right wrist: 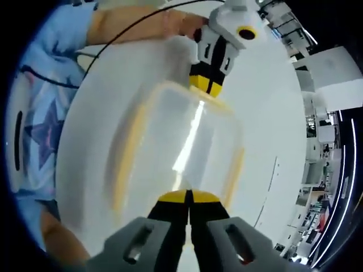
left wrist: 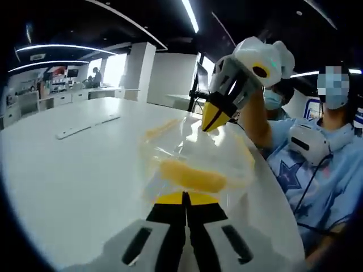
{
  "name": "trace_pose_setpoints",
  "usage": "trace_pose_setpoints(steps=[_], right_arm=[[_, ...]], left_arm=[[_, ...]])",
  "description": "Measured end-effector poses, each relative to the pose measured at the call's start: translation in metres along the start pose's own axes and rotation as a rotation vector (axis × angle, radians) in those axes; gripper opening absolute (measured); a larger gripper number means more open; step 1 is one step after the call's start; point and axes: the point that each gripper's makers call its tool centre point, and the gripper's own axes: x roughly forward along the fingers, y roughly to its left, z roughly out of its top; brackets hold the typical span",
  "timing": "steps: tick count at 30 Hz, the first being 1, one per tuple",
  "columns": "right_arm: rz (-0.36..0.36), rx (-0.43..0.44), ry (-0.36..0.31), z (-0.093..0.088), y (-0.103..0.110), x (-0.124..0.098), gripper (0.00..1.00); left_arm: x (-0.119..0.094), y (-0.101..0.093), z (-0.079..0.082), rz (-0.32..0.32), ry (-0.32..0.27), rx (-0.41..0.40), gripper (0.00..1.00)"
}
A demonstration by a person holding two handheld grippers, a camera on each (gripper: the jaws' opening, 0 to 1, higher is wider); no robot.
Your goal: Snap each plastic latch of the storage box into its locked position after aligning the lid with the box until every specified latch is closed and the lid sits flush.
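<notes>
Clear box (right wrist: pixel 181 153) – yellow latches (left wrist: pixel 184 175)

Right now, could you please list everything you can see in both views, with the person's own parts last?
storage box: one, clear plastic, held above the table between both grippers.
latches: yellow, blurred, count unclear, along the box sides.
table: one, white, round-edged, under the box.
flat strip: one, white, lying on the table's far side.
left hand-held gripper: one, black with yellow tips, shut on the box edge.
right hand-held gripper: one, black with yellow tips, shut on the opposite edge.
</notes>
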Motion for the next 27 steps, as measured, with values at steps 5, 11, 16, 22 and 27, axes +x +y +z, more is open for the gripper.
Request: trace_pose_setpoints(steps=[5, 11, 16, 22, 27], right_arm=[[-0.004, -0.002, 0.000, -0.001, 0.002, 0.000, 0.00], [-0.013, 0.006, -0.007, -0.002, 0.004, 0.000, 0.00], [-0.033, 0.003, -0.014, -0.004, 0.004, 0.002, 0.00], [-0.050, -0.001, -0.015, -0.005, 0.004, 0.004, 0.00], [-0.060, -0.007, -0.015, -0.006, 0.002, 0.005, 0.00]], left_arm=[[-0.004, 0.003, 0.002, -0.014, -0.018, -0.035, 0.00], [-0.001, -0.002, -0.001, 0.014, 0.003, 0.020, 0.00], [-0.007, -0.004, -0.001, 0.059, 0.070, 0.117, 0.00], [-0.043, 0.032, 0.009, 0.235, -0.033, 0.089, 0.00], [-0.051, 0.027, 0.032, 0.280, -0.111, 0.107, 0.00]])
